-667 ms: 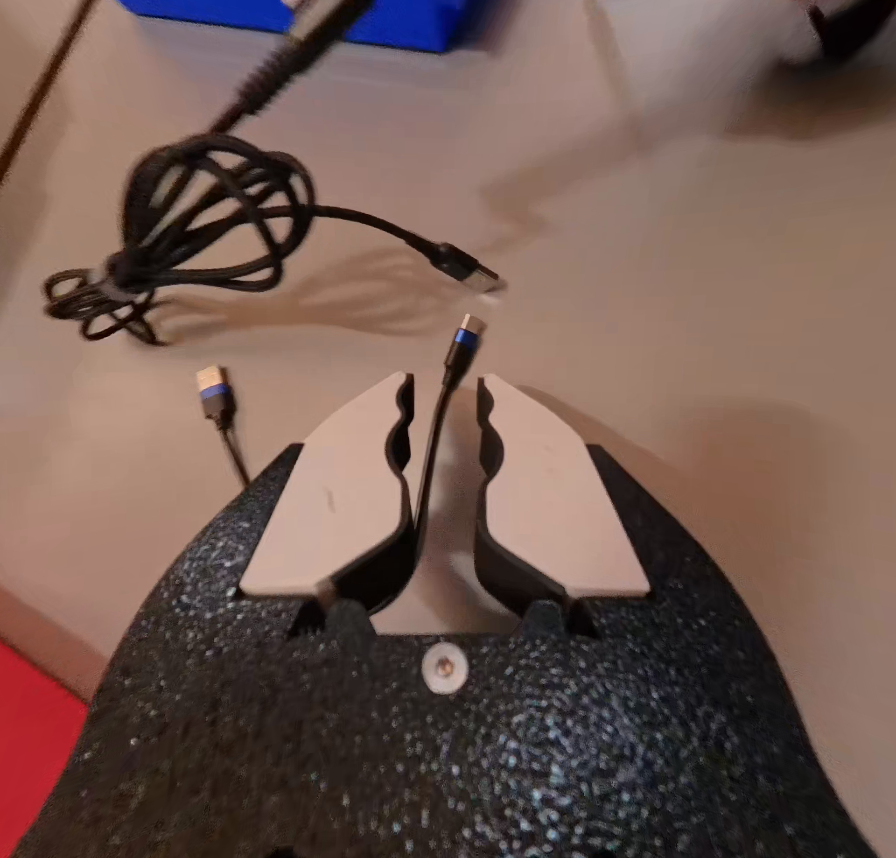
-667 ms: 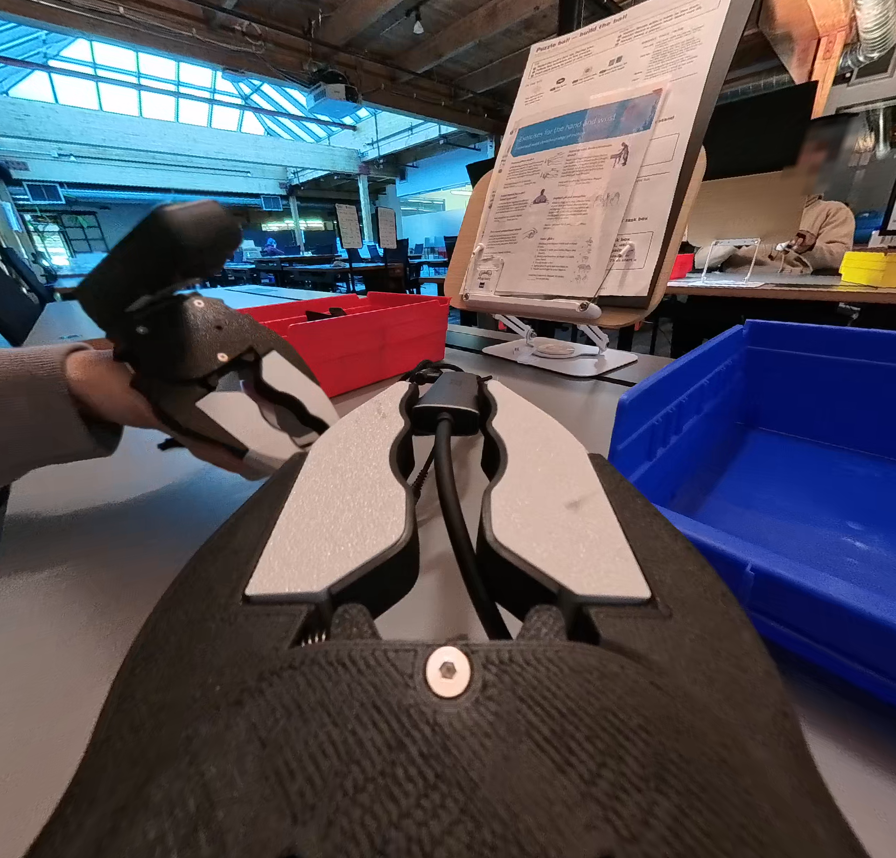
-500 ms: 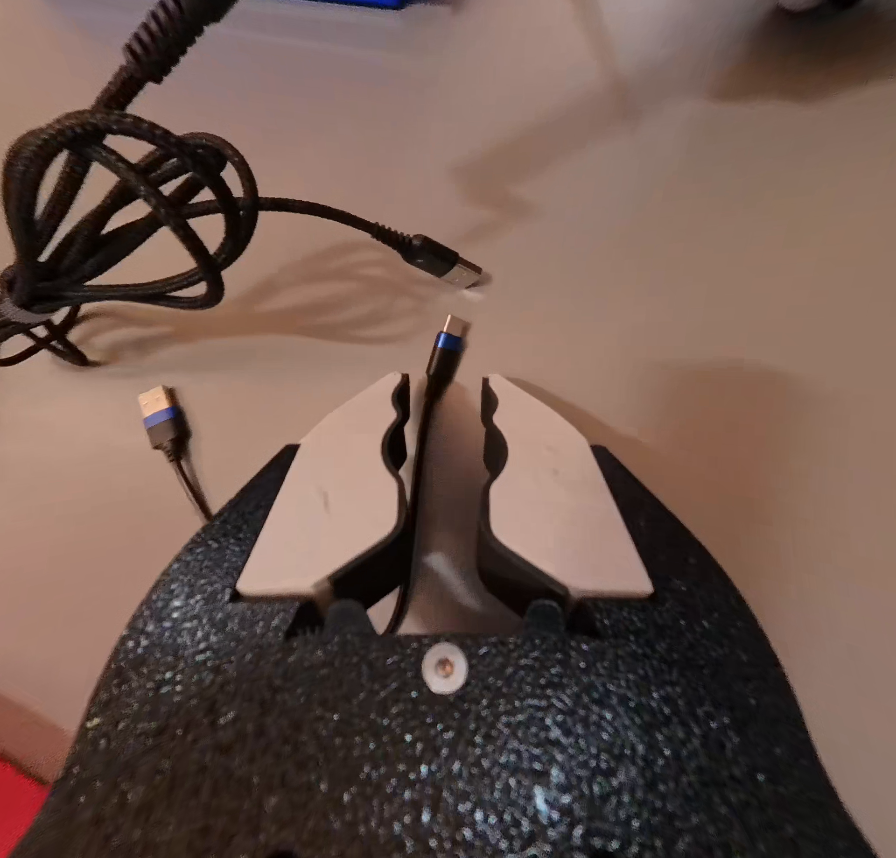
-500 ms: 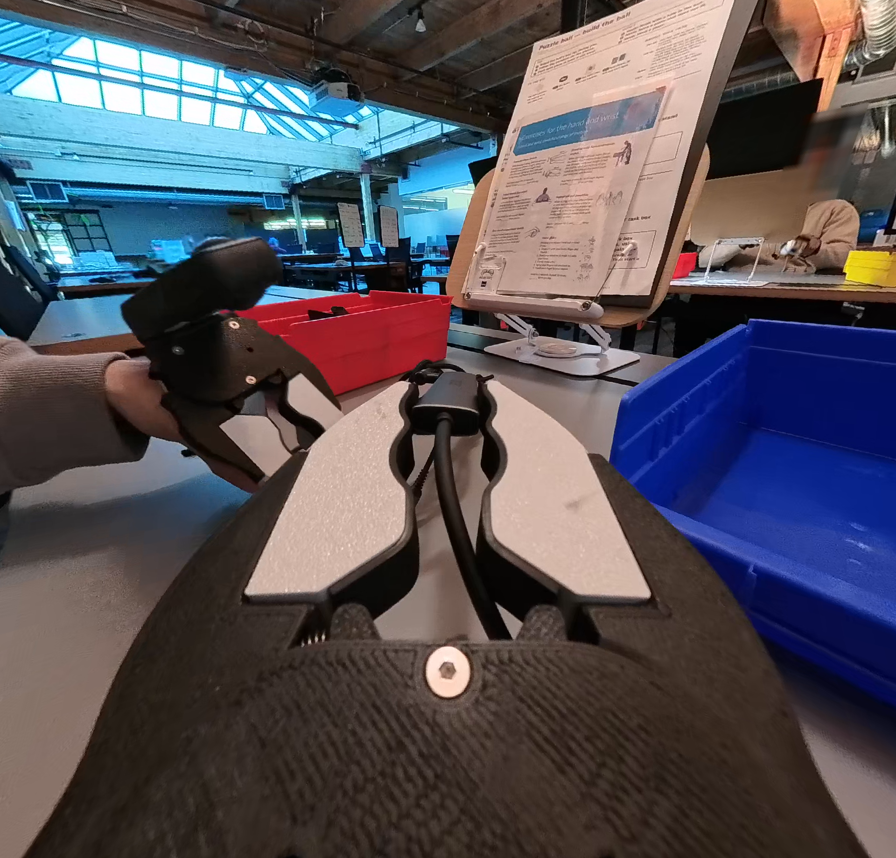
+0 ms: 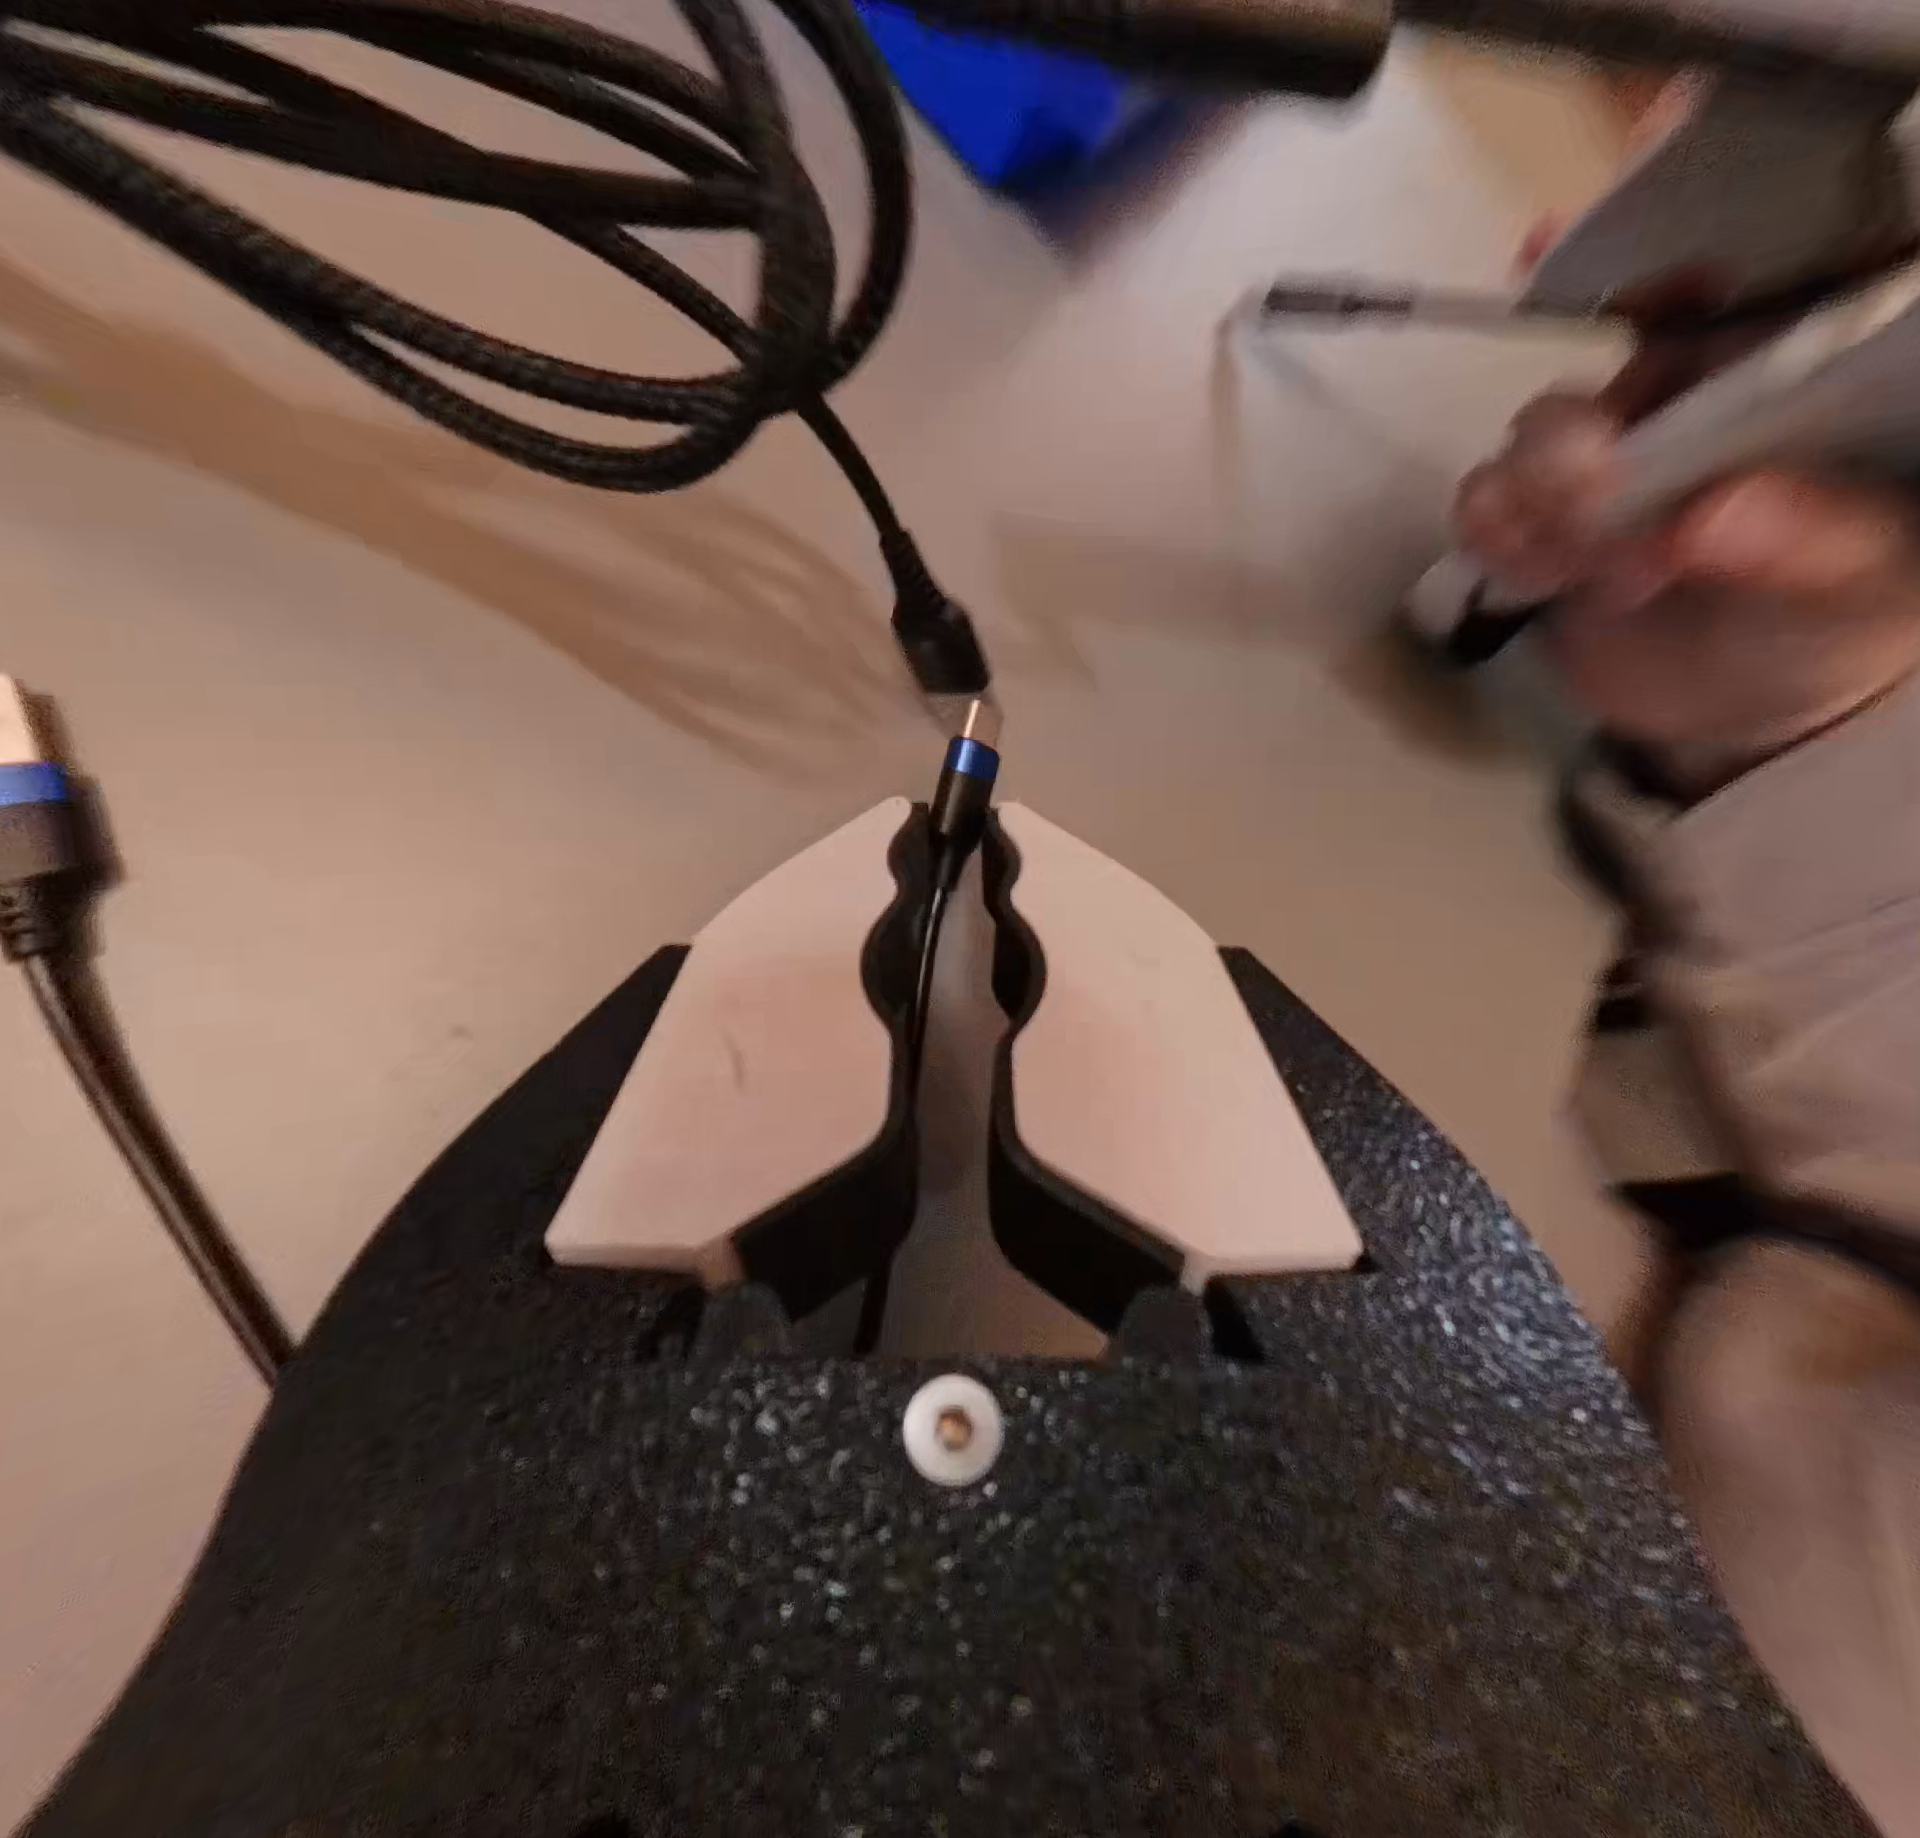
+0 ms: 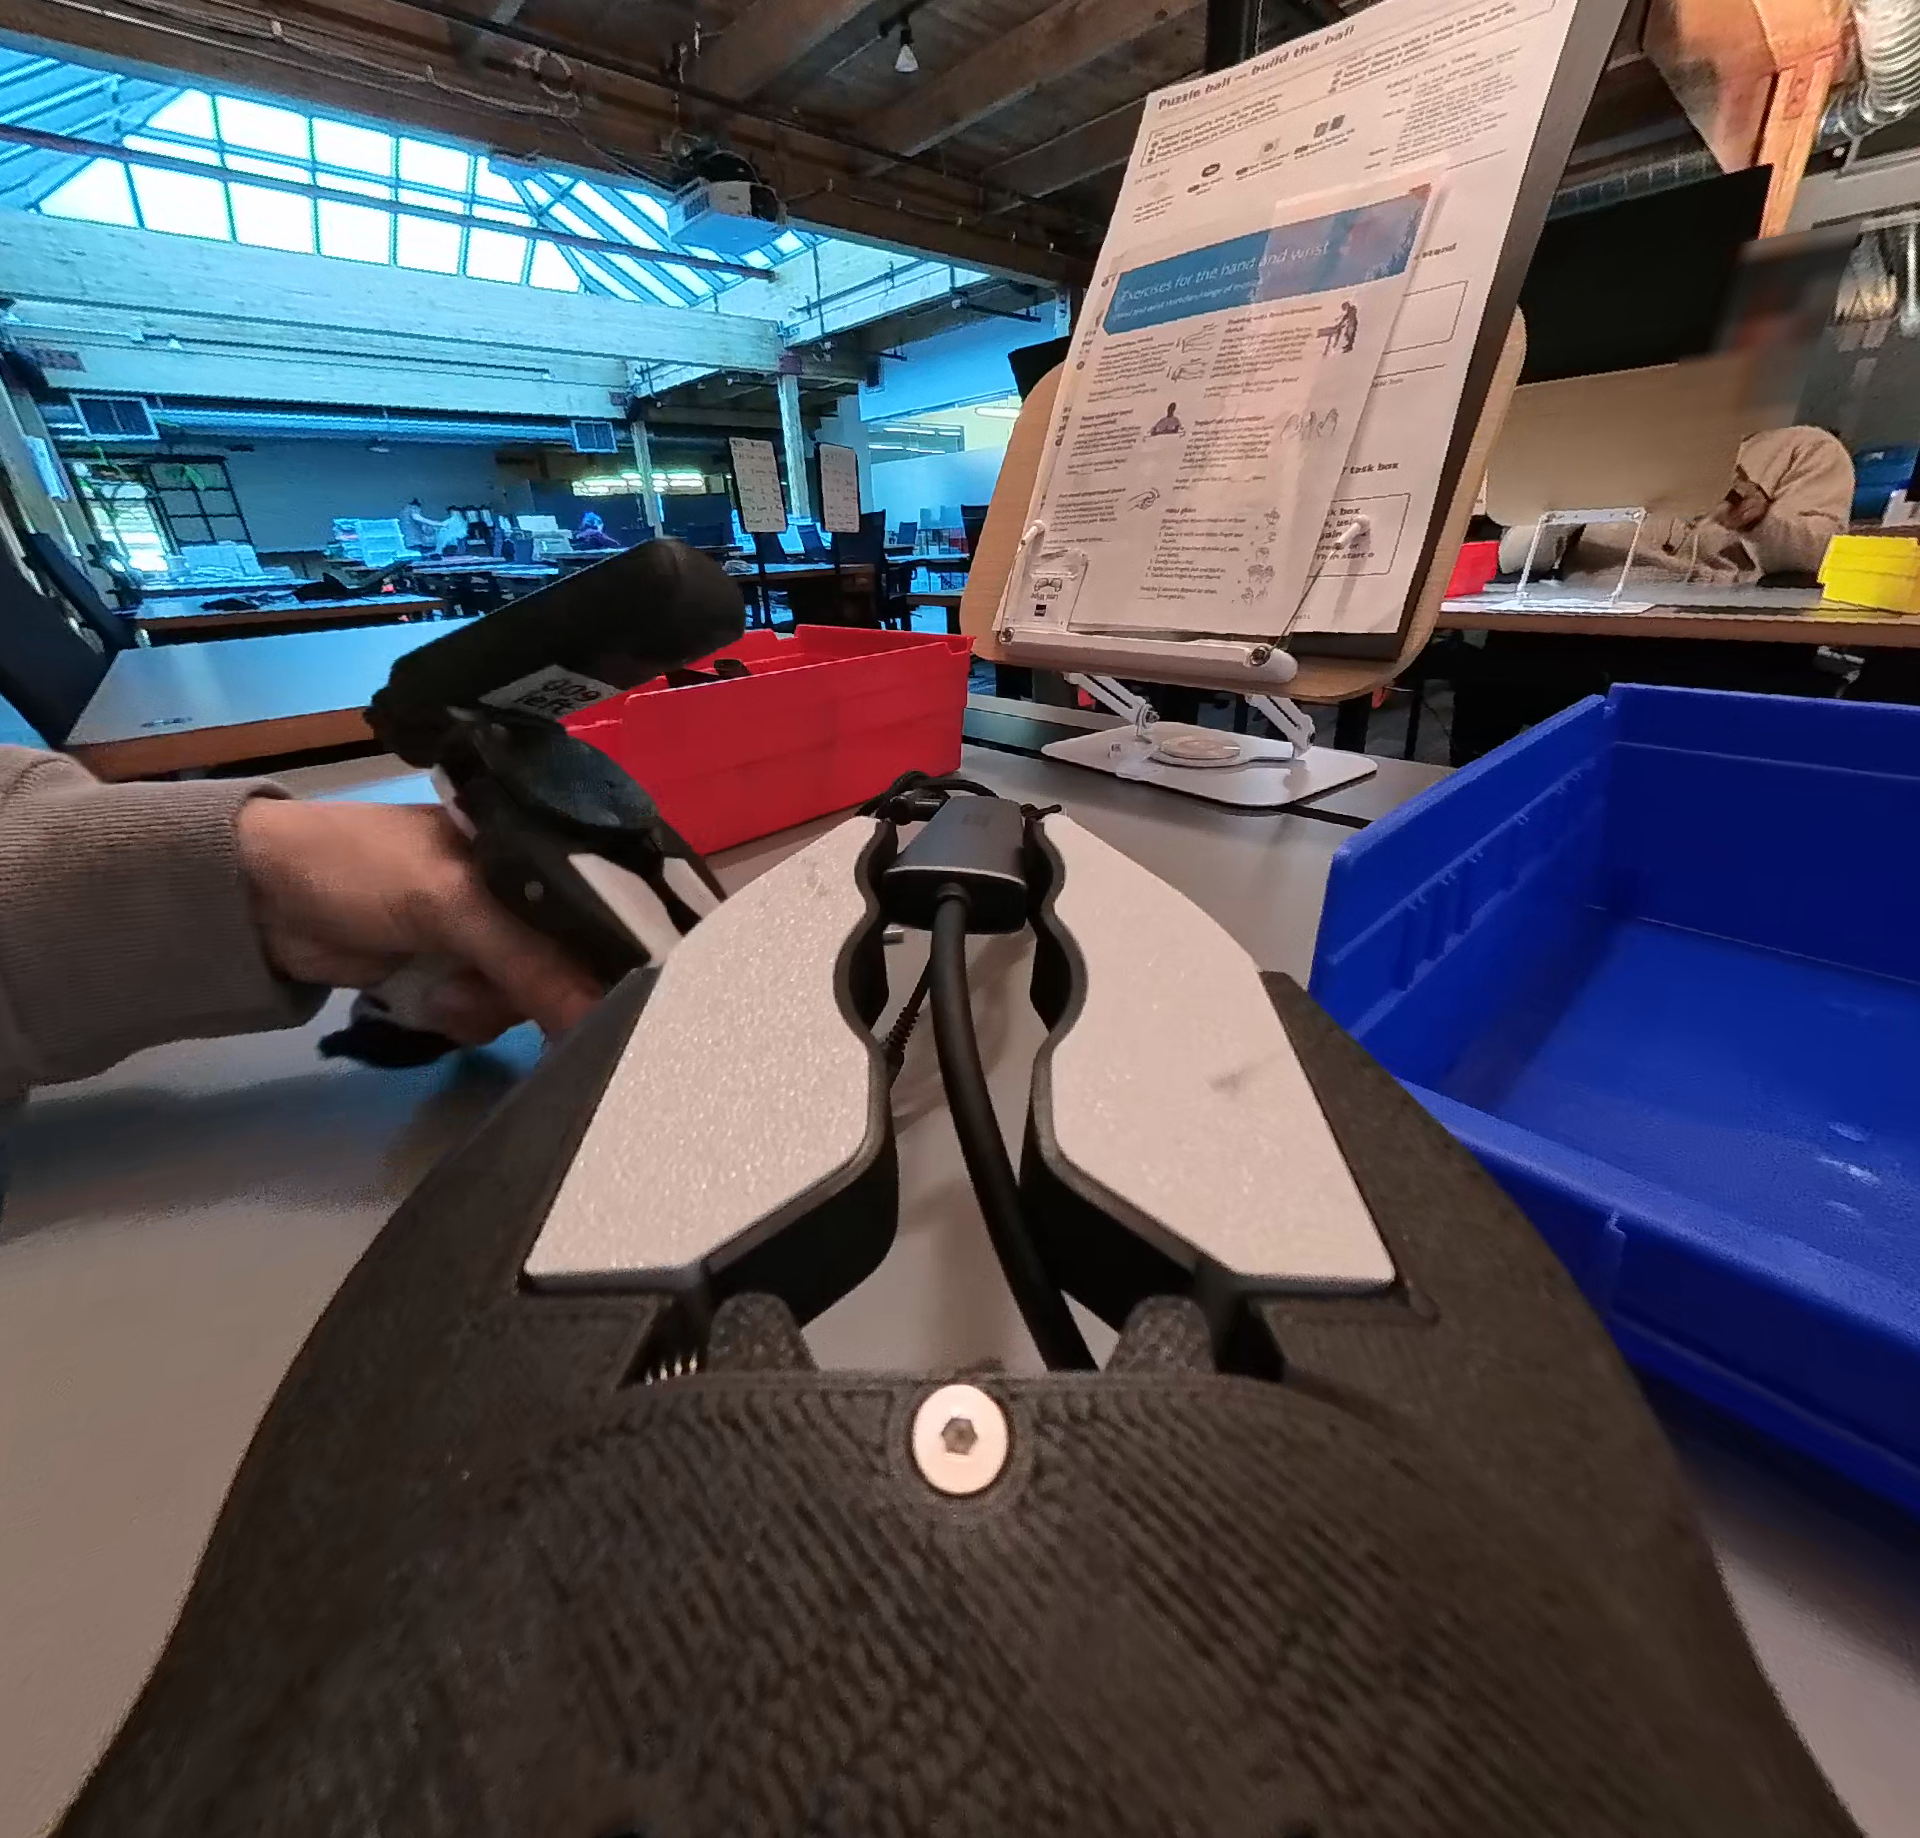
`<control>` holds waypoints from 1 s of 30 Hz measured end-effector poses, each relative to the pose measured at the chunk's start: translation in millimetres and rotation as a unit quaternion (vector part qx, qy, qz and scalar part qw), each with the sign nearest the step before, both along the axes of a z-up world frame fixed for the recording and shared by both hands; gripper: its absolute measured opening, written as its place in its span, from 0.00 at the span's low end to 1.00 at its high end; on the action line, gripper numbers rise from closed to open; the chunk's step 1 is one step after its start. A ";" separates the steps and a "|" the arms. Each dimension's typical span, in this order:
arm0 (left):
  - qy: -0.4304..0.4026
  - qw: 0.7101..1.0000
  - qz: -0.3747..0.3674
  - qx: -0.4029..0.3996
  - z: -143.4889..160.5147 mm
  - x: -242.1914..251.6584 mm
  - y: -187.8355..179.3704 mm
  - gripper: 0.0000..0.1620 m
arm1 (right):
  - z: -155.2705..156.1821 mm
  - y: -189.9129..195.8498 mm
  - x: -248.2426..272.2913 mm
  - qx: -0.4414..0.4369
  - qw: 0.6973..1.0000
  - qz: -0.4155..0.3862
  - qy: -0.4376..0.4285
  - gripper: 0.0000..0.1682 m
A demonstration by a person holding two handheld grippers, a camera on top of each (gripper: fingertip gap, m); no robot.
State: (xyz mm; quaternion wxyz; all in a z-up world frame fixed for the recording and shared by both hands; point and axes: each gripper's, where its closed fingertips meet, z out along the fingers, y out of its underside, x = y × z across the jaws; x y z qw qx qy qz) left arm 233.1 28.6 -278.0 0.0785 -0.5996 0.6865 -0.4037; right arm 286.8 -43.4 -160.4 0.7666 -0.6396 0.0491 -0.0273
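The left gripper [image 5: 951,814] is closed almost fully on a thin black cable, whose blue-ringed plug [image 5: 968,765] sticks out just past the fingertips. Its metal tip sits right at, perhaps touching, the plug [image 5: 940,658] of a braided black cable [image 5: 582,354]; blur hides whether they meet. The right gripper [image 6: 954,832] is clamped on a dark grey adapter block [image 6: 961,869], its smooth black lead [image 6: 977,1082] running back between the fingers. Compared with 0.5 s ago, the braided coil looms larger and higher in the left wrist view, its plug now pointing down at the blue-ringed one rather than lying off to the left. A 2nd blue-ringed plug [image 5: 26,801] lies on the table [image 5: 364,853], cut off at the left edge. In the right wrist view a blue bin [image 6: 1662,1009] sits right, a red tray [image 6: 790,728] behind, and a document stand [image 6: 1247,386] beyond.
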 end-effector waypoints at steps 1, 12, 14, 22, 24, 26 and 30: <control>-0.001 0.998 0.022 -0.056 8.1 1.3 -4.2 0.05 | 0.0 0.1 -0.4 0.000 1.000 0.000 -0.002 0.14; -0.004 0.931 0.077 -0.356 92.0 1.0 -40.5 0.05 | 1.8 -0.5 -8.0 0.007 1.000 0.020 -0.017 0.14; -0.001 0.938 0.067 -0.339 94.9 1.8 -43.6 0.05 | 2.5 0.0 -10.7 0.010 0.999 0.024 -0.027 0.14; 0.012 0.946 0.055 -0.320 97.7 6.3 -42.6 0.05 | 3.3 1.9 -24.1 0.014 0.997 0.048 -0.065 0.14; 0.018 0.946 0.051 -0.321 96.0 4.7 -43.2 0.05 | 3.8 2.0 -24.6 0.016 0.996 0.049 -0.067 0.14; 0.022 0.946 0.046 -0.321 94.4 3.0 -44.7 0.05 | 4.2 2.4 -24.9 0.019 0.996 0.047 -0.072 0.14; 0.025 0.944 0.044 -0.327 94.0 2.3 -45.1 0.05 | 3.4 3.5 -27.1 0.015 0.996 0.049 -0.079 0.14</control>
